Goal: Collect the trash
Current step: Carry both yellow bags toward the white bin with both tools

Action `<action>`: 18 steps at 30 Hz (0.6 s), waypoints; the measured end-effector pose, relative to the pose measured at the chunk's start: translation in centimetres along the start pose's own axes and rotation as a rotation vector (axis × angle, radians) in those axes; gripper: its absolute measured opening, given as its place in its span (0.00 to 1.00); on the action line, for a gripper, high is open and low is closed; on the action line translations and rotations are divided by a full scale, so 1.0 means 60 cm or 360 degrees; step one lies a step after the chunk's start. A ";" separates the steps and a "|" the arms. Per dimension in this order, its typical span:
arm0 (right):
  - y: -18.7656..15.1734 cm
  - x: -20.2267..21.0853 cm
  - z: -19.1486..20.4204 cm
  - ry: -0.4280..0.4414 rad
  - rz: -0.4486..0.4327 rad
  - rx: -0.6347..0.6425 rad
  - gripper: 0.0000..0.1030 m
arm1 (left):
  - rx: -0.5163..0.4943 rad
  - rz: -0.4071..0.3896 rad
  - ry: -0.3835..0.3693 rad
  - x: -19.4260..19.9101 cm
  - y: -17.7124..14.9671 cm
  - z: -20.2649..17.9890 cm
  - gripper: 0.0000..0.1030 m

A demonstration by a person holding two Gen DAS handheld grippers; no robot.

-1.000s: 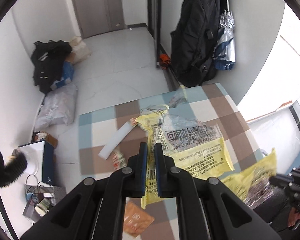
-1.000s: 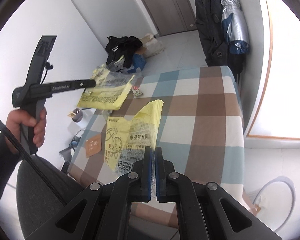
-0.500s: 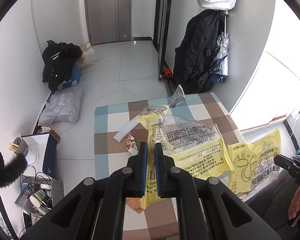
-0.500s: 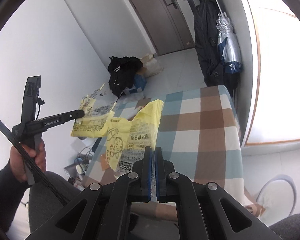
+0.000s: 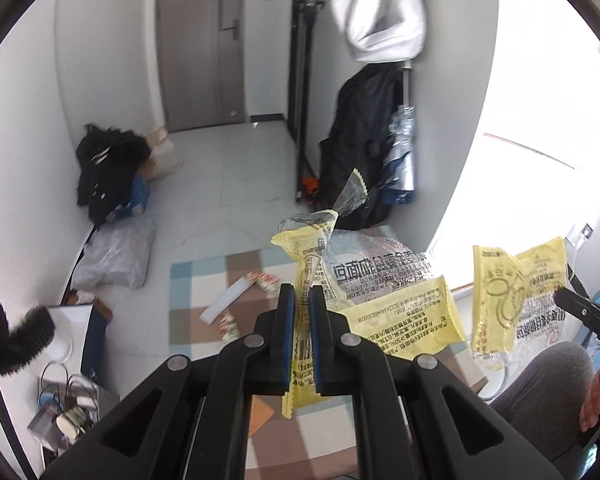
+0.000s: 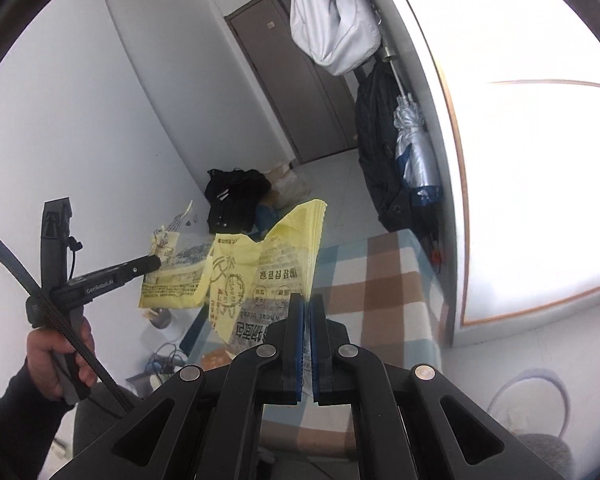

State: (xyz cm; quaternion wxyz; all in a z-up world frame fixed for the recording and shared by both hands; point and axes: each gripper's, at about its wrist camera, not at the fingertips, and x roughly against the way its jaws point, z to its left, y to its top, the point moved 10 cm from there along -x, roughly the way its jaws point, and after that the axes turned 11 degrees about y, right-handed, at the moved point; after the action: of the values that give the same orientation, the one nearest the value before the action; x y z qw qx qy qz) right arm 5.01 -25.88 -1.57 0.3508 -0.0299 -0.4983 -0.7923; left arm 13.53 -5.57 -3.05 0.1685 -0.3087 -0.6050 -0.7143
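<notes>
Each gripper is clamped on a yellow wrapper held in the air above the checked surface [image 5: 196, 280]: left gripper [image 5: 301, 330] on one wrapper [image 5: 384, 292], right gripper [image 6: 307, 340] on another [image 6: 268, 268]

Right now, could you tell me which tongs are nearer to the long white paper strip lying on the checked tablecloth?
Left. The left tongs hold a yellow wrapper just above and beside the white paper strip; the right tongs hold their own yellow wrapper farther off to its right.
</notes>
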 end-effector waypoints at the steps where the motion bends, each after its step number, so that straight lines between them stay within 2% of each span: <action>1: 0.008 0.011 -0.006 -0.0010 -0.0020 -0.0004 0.03 | -0.0020 -0.0016 -0.0030 0.005 0.010 -0.019 0.04; 9: 0.059 0.140 -0.082 -0.0165 -0.0214 -0.0047 0.03 | -0.0159 -0.0102 -0.0196 0.030 0.066 -0.147 0.04; 13: 0.064 0.201 -0.130 -0.0262 -0.0269 -0.0077 0.03 | -0.0217 -0.0117 -0.0281 0.035 0.079 -0.214 0.04; 18: 0.051 0.263 -0.206 -0.0408 -0.0304 -0.0143 0.03 | -0.0308 -0.0067 -0.0405 0.027 0.071 -0.304 0.04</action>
State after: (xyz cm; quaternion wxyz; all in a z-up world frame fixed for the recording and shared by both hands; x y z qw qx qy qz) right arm -1.35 -44.97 0.86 0.2059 -0.0989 -0.5035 -0.8332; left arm 10.60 -23.93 -0.21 0.0449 -0.3987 -0.5562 -0.7278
